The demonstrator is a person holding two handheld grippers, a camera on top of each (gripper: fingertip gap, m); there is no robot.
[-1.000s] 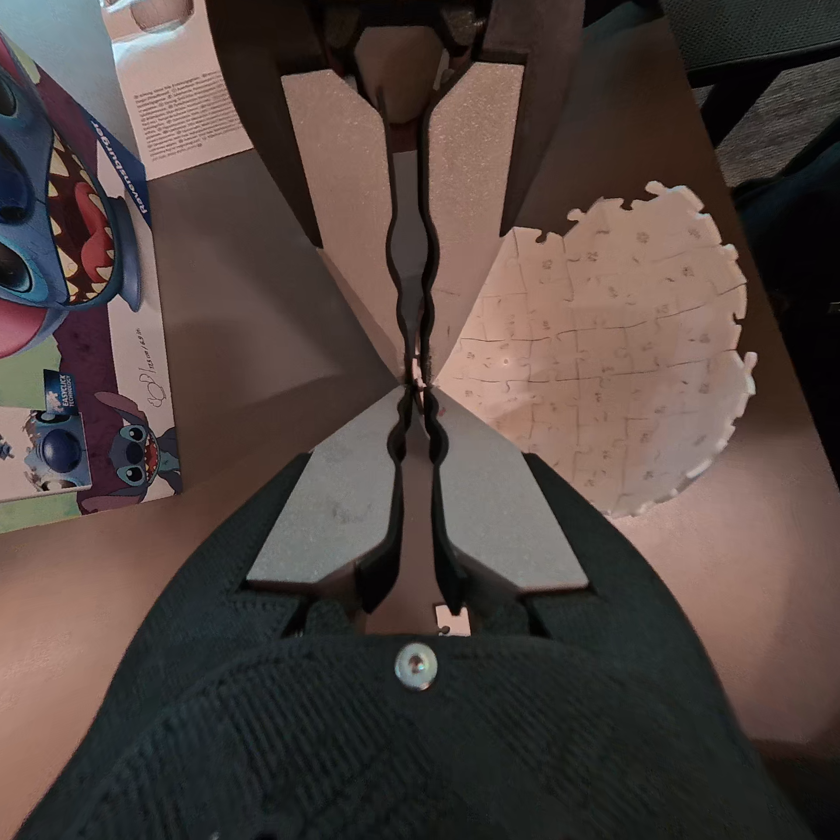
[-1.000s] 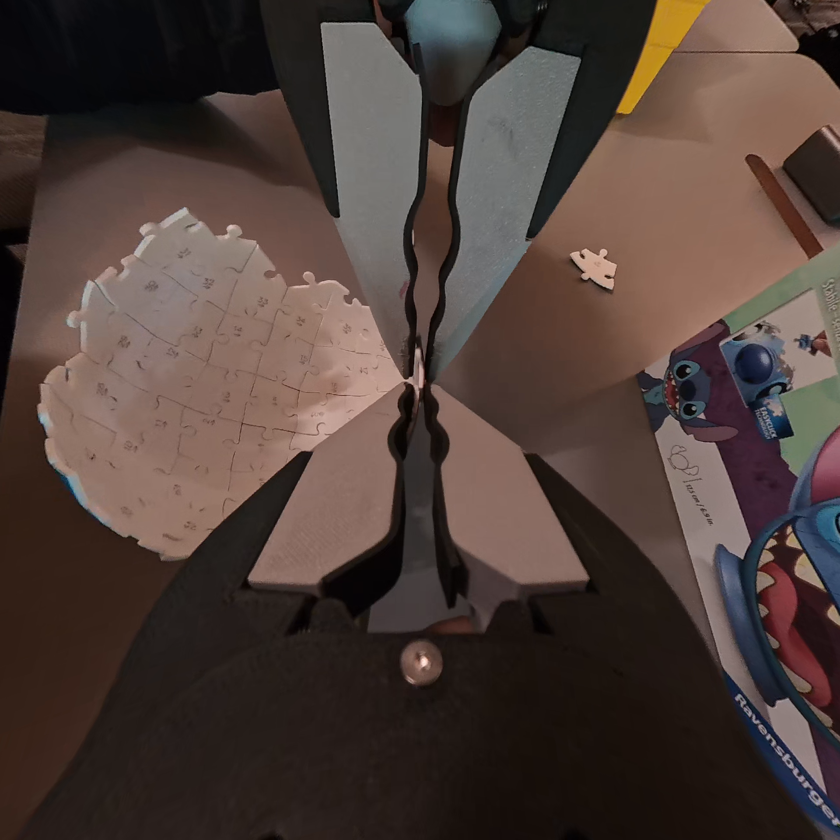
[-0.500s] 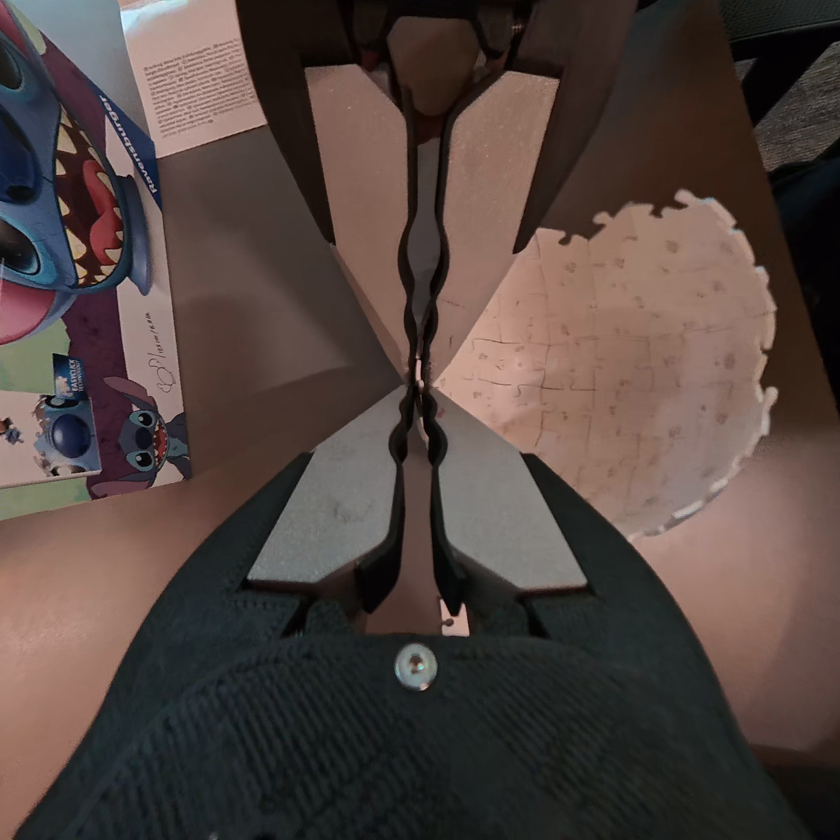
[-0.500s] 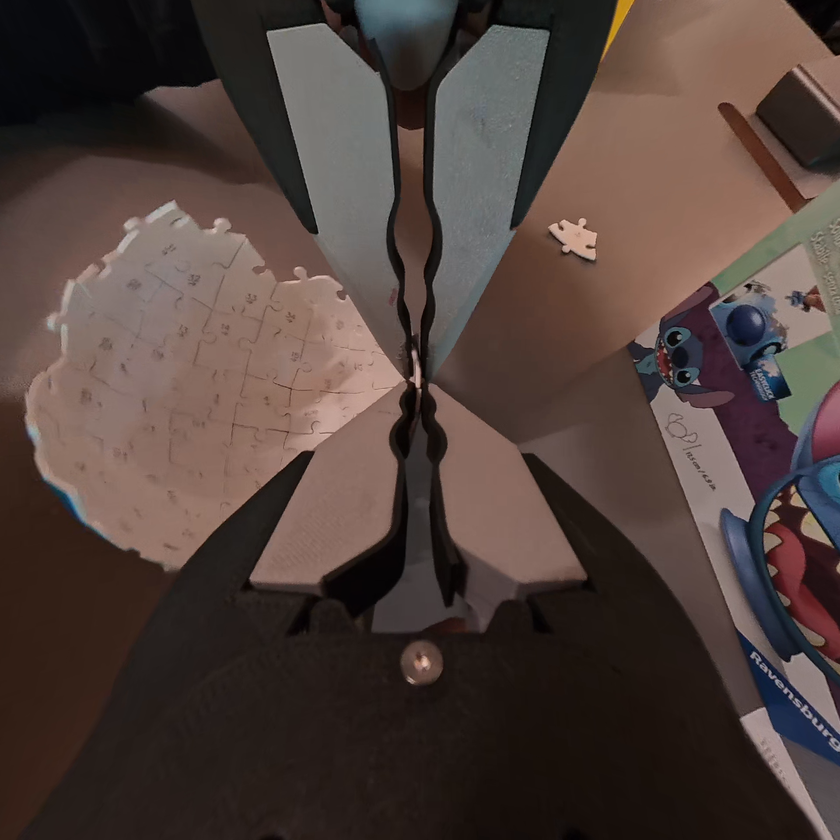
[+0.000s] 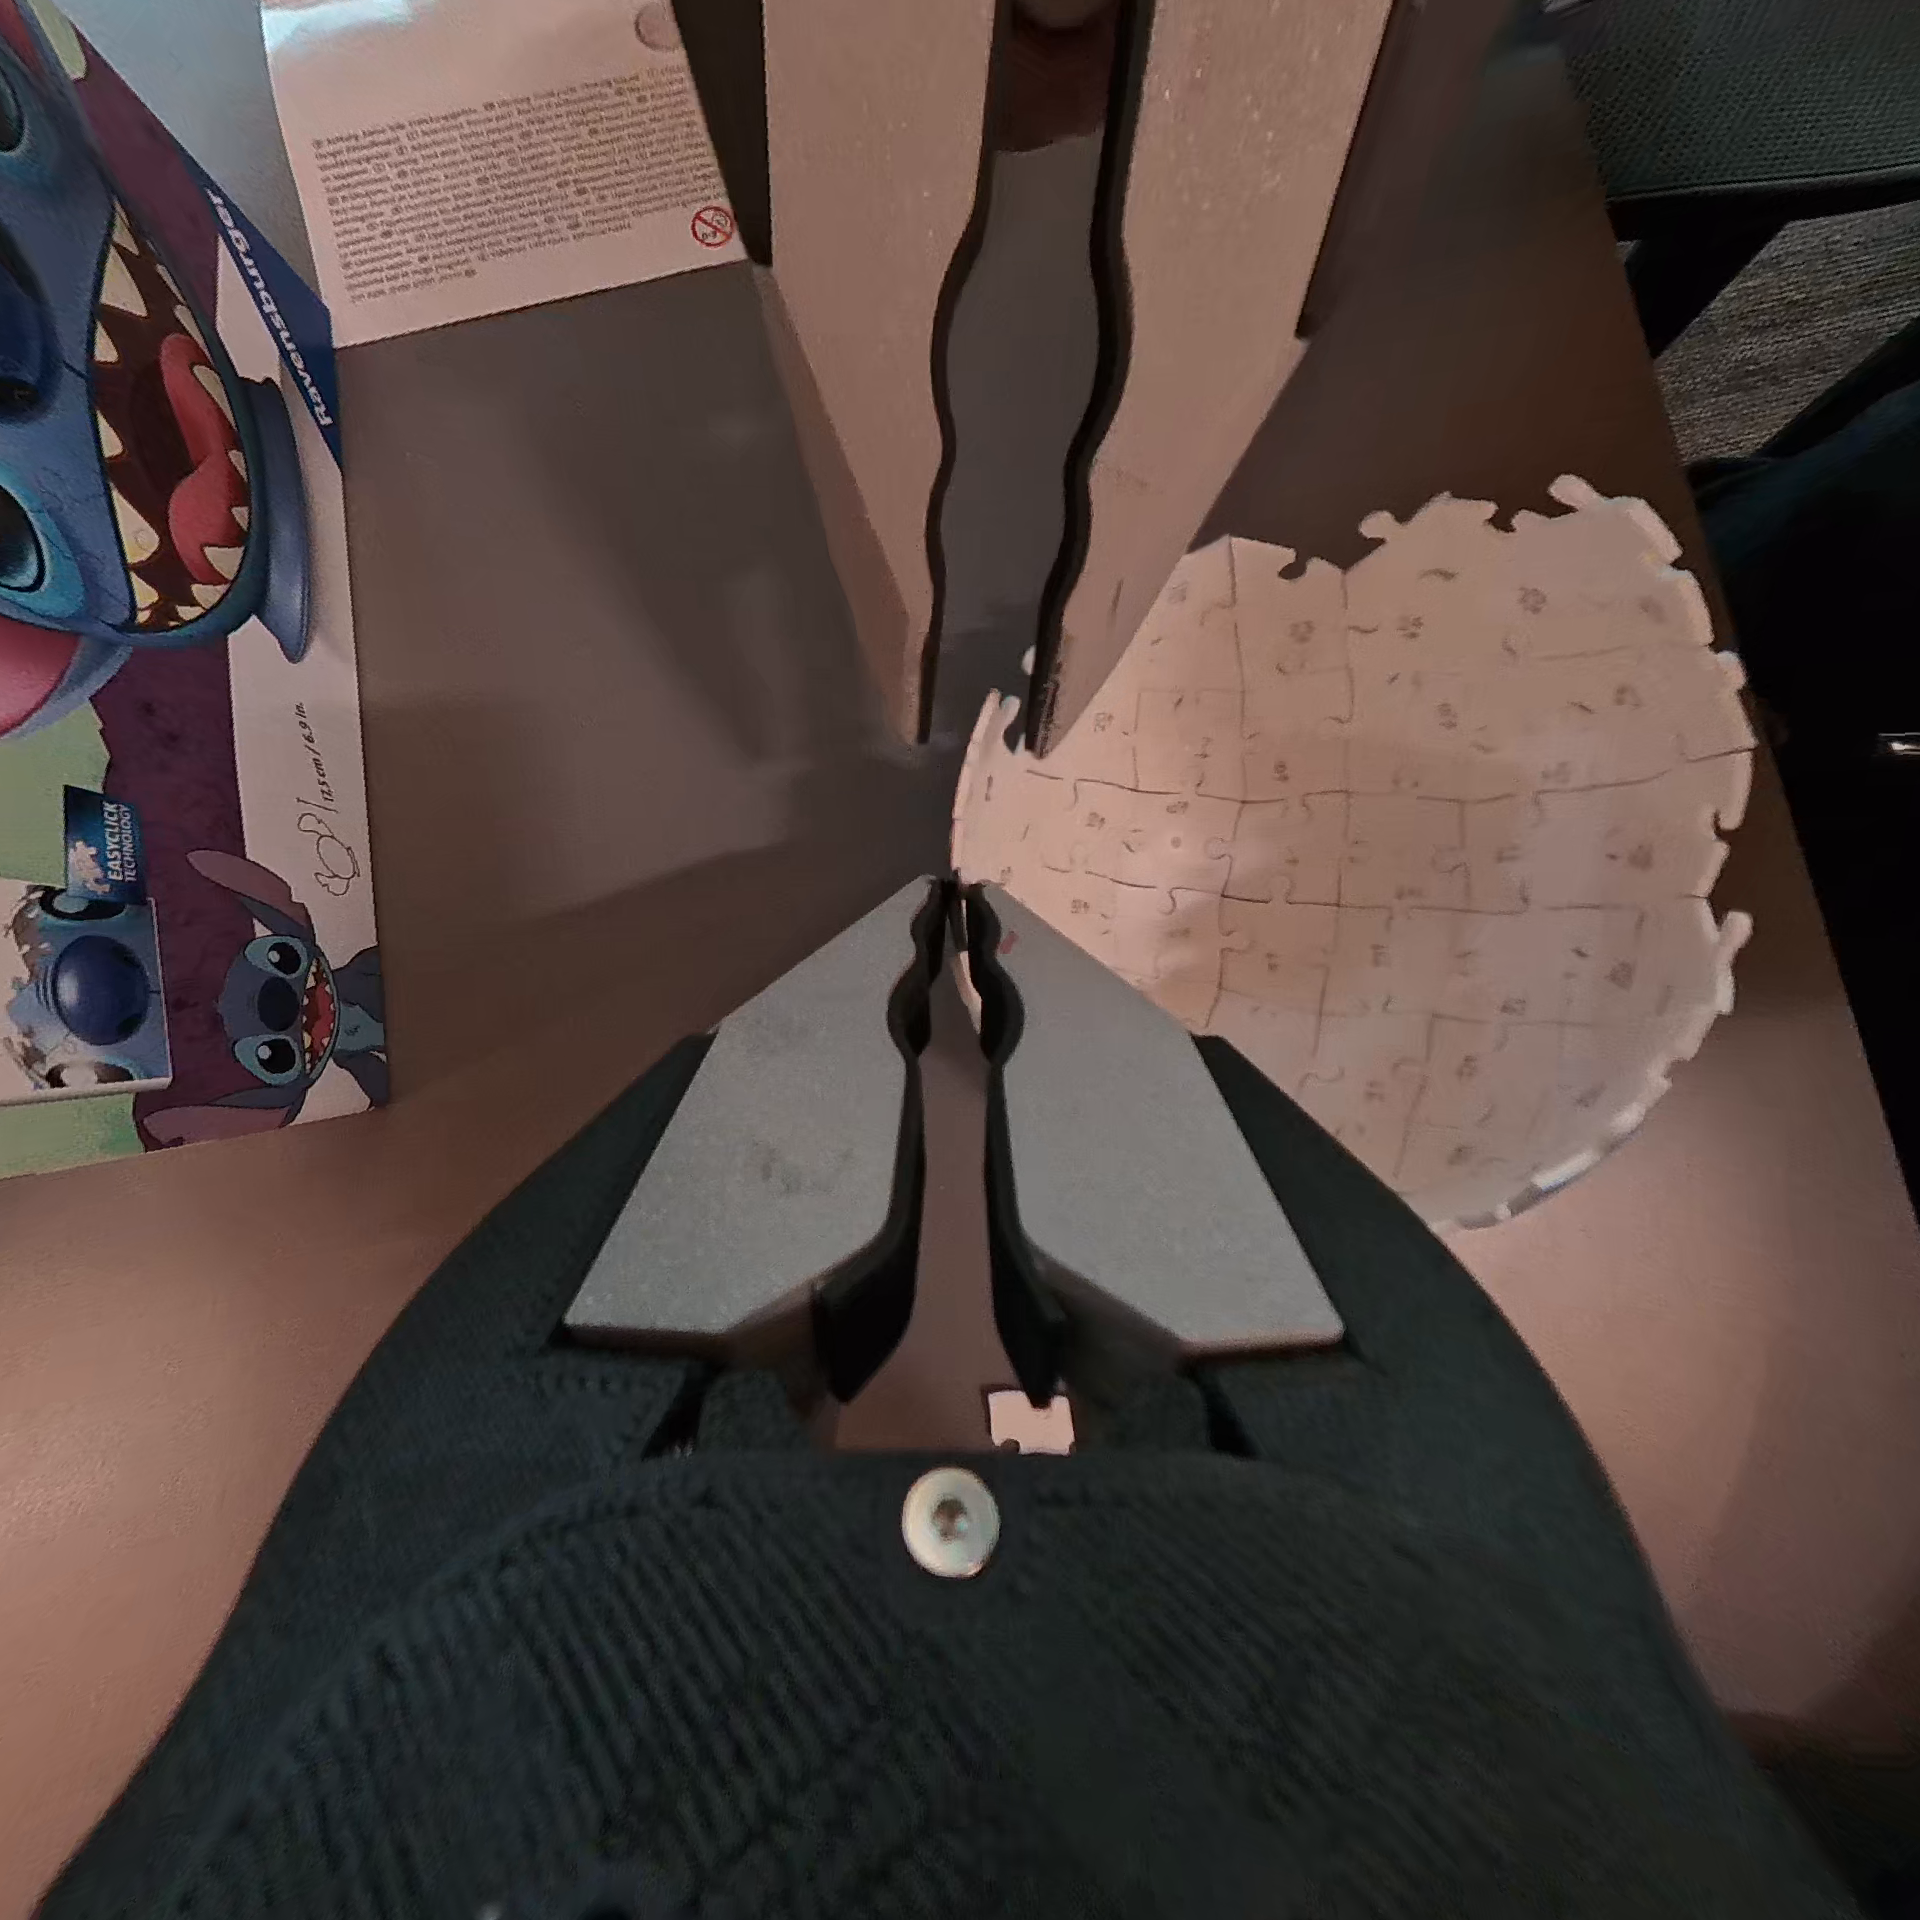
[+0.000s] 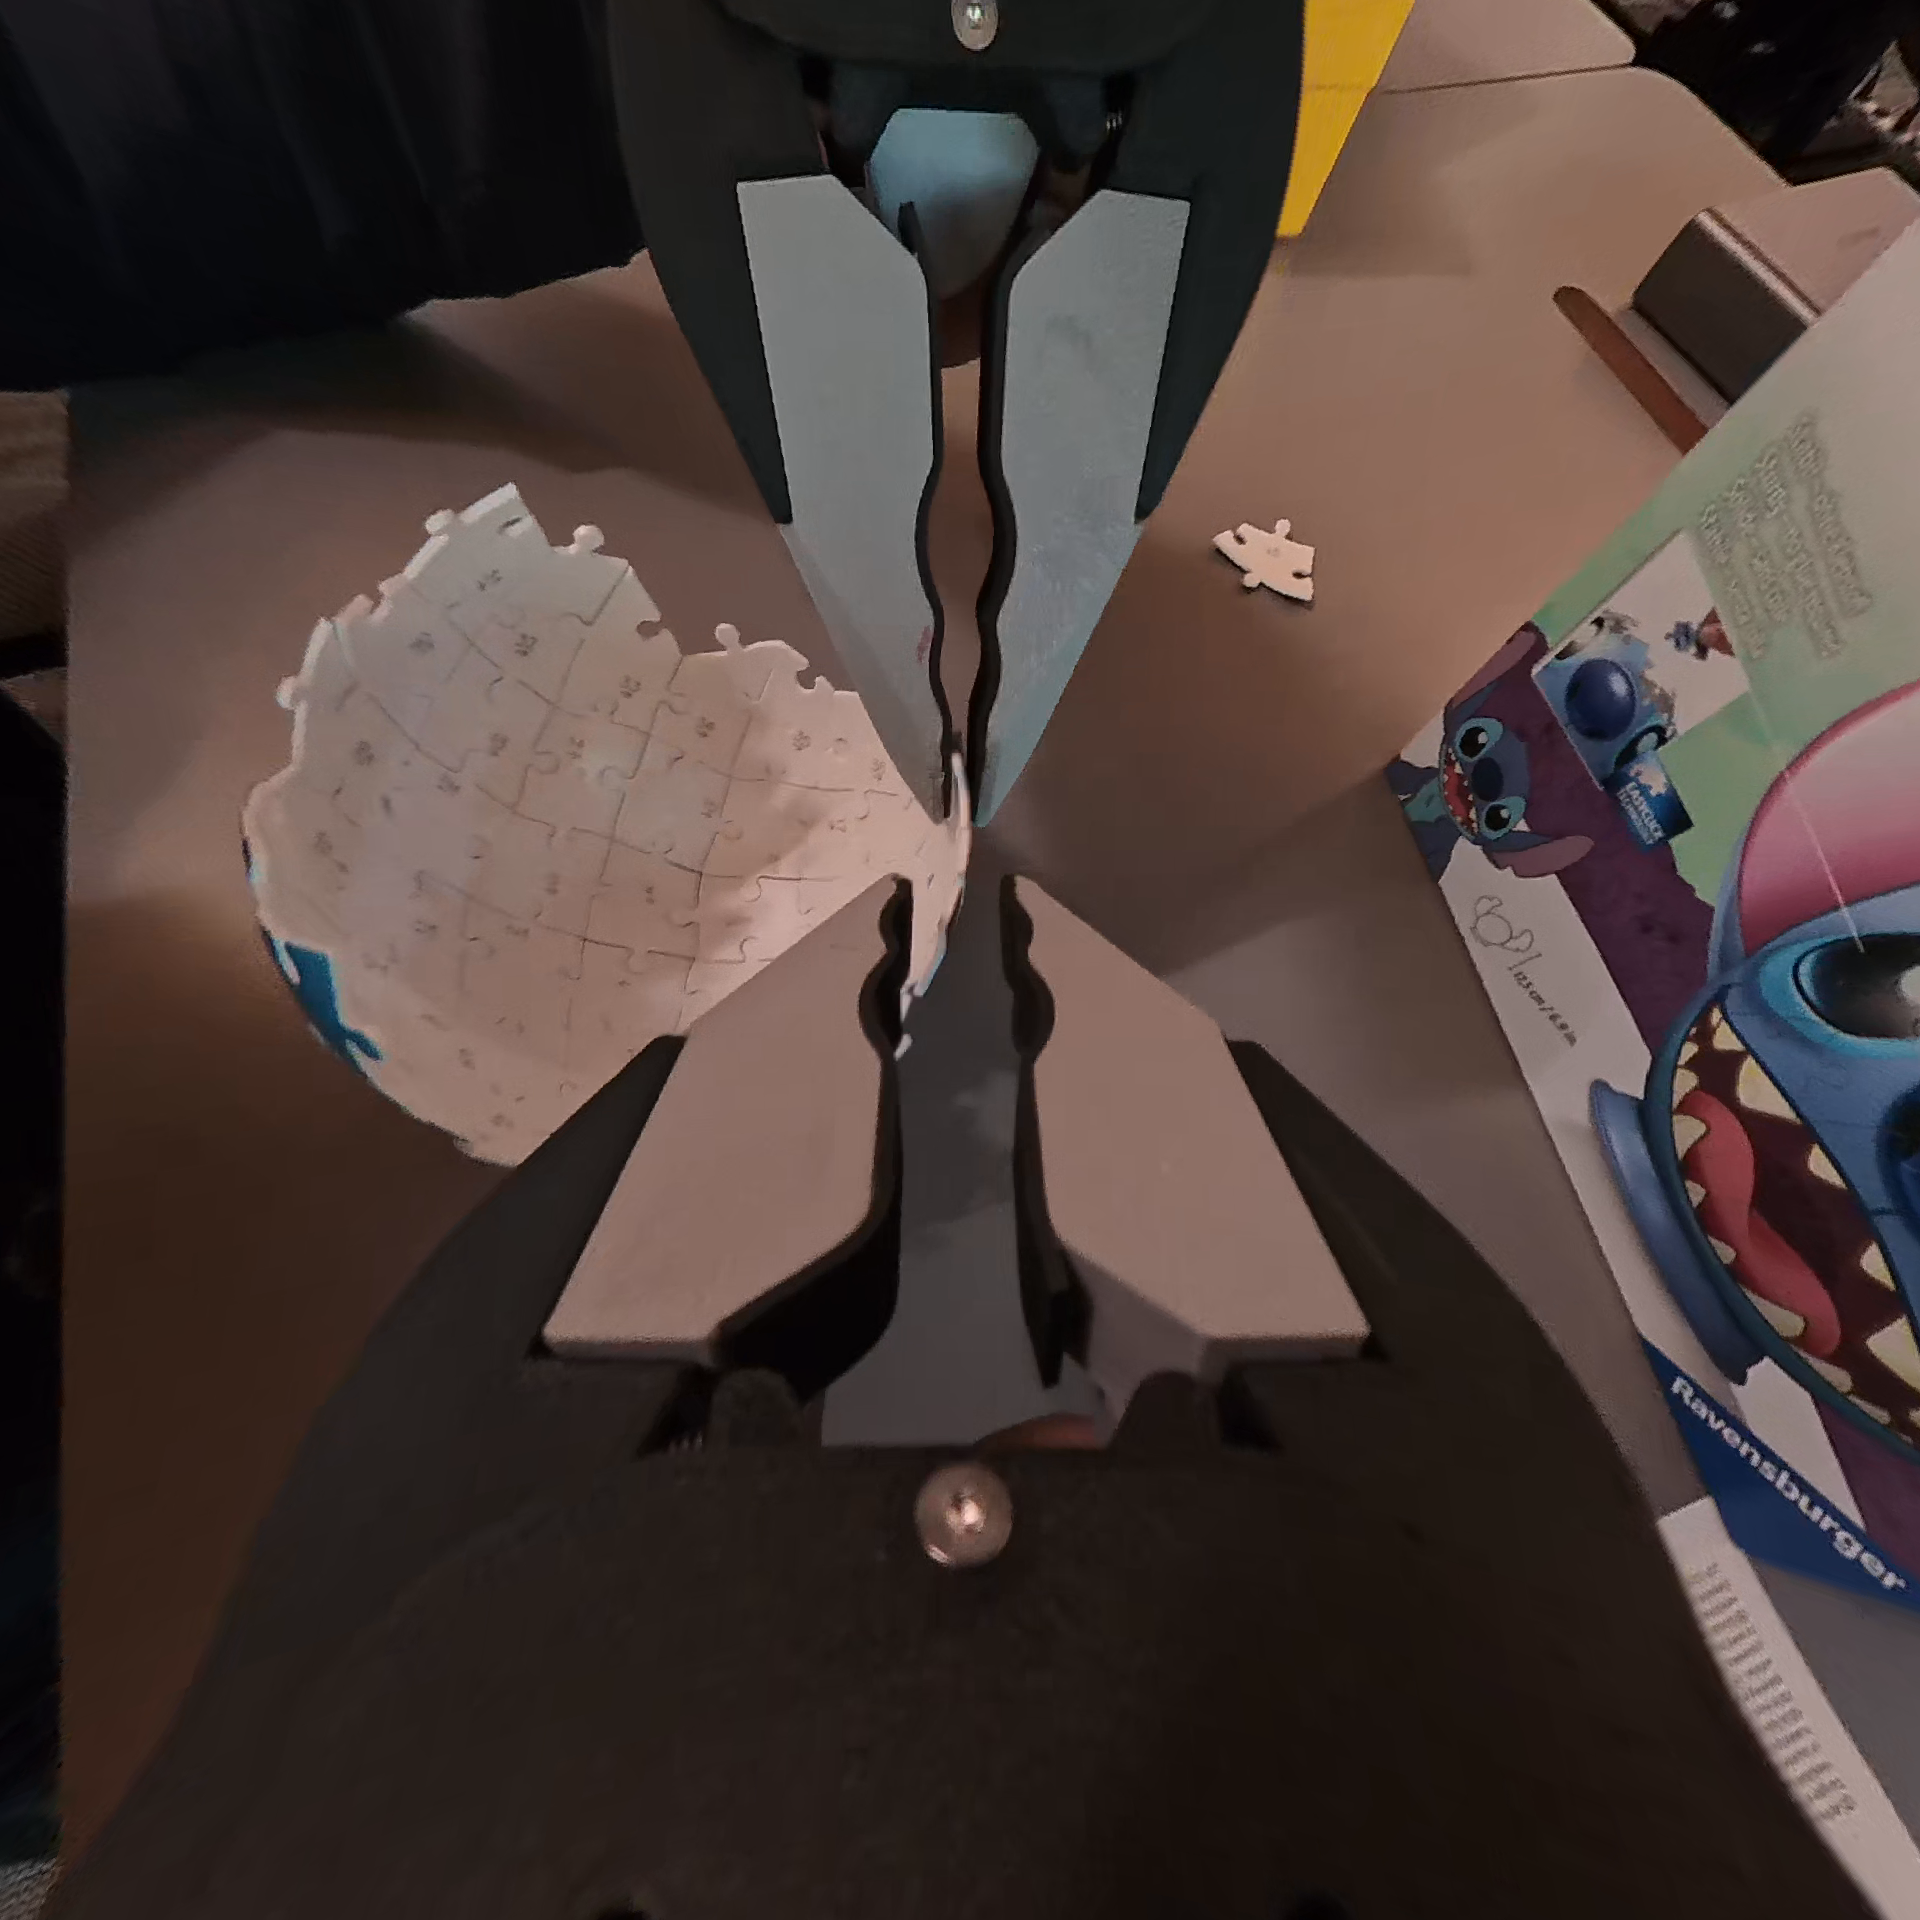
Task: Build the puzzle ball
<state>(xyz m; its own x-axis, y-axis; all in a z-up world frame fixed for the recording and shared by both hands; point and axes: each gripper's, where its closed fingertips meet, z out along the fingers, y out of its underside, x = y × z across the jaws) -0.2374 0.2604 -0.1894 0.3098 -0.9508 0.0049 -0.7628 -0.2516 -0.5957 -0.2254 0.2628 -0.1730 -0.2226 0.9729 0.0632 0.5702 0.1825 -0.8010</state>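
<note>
Half-built ball shell [image 5: 1382,831] sits on the table [image 5: 623,623], its rim pinched in the left gripper [image 5: 951,896]. Right gripper [image 6: 954,894] has its fingers apart around the same rim. Next move, I'd guess: grab the loose piece [image 6: 1270,556] at the far right.

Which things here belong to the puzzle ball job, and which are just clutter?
Job:
shell
left gripper, shut on the shell's rim
right gripper, open
loose piece
box, likely for its picture

Clutter:
leaflet
yellow thing
dark block
brown stick
</note>
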